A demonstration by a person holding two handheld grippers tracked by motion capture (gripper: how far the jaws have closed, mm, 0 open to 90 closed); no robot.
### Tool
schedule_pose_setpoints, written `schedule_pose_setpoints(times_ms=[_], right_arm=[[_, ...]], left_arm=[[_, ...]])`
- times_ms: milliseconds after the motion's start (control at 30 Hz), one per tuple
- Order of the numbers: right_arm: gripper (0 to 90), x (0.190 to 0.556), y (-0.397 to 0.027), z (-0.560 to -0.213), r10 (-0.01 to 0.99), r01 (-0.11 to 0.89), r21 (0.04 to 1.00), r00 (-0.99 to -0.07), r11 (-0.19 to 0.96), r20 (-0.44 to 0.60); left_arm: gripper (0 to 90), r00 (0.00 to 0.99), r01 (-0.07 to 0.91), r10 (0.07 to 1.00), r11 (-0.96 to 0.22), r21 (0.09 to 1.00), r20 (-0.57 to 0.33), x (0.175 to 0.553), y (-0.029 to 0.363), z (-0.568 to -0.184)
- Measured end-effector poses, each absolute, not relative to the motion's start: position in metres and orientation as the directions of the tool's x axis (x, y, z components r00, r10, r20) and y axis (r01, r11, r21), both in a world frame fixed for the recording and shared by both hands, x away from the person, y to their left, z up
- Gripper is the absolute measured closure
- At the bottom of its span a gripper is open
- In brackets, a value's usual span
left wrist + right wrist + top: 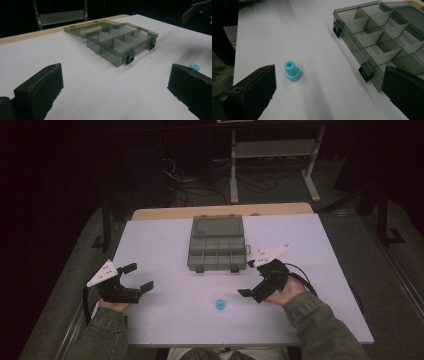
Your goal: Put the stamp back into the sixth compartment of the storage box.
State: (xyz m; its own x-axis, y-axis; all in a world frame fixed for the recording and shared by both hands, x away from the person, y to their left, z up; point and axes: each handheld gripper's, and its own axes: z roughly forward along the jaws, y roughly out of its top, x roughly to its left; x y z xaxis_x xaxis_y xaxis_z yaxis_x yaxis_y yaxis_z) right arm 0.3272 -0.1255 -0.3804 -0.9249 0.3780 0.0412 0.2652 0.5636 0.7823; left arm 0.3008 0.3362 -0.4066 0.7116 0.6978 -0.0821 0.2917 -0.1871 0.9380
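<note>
A small blue stepped plastic piece (220,304) stands upright on the white table (165,320) near the front middle. A smoky grey compartment box (217,252) lies behind it with its lid (218,226) folded back flat; its cells look empty. My left gripper (141,276) rests open at the front left, aimed at the box (122,42), with the blue piece (194,66) just past its right jaw. My right gripper (247,278) is open at the front right, between the blue piece (292,71) and the box (382,37). Nothing sits between either pair of jaws.
A wooden strip (222,211) edges the table's far side. Behind it stand a metal frame (272,150) and floor cables (200,185). Olive sleeves (320,325) come in at the front corners. The other gripper (195,10) shows at the top right of the left gripper view.
</note>
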Motion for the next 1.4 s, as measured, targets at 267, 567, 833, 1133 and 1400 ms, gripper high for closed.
schedule_pose_setpoints(times_ms=[267, 567, 833, 1133, 1400], right_arm=[[0.0, 0.327, -0.113, -0.385, 0.345, 0.258, 0.762, -0.937, 0.595, 0.048], [0.0, 0.328, -0.102, -0.391, 0.32, 0.254, 0.743, -0.946, 0.62, 0.056], [0.0, 0.331, -0.092, -0.4, 0.292, 0.252, 0.714, -0.954, 0.654, 0.07], [0.0, 0.332, -0.081, -0.408, 0.272, 0.249, 0.696, -0.959, 0.674, 0.08], [0.0, 0.333, -0.074, -0.413, 0.256, 0.243, 0.683, -0.963, 0.689, 0.084]], left_arm=[[0.0, 0.712, 0.292, 0.697, -0.187, 0.938, -0.083, 0.301, 0.336, -0.407], [0.0, 0.713, 0.292, 0.696, -0.187, 0.938, -0.083, 0.301, 0.336, -0.407], [0.0, 0.713, 0.292, 0.696, -0.187, 0.938, -0.083, 0.301, 0.336, -0.407], [0.0, 0.713, 0.292, 0.696, -0.187, 0.938, -0.083, 0.301, 0.336, -0.407], [0.0, 0.713, 0.292, 0.696, -0.187, 0.938, -0.083, 0.301, 0.336, -0.407]])
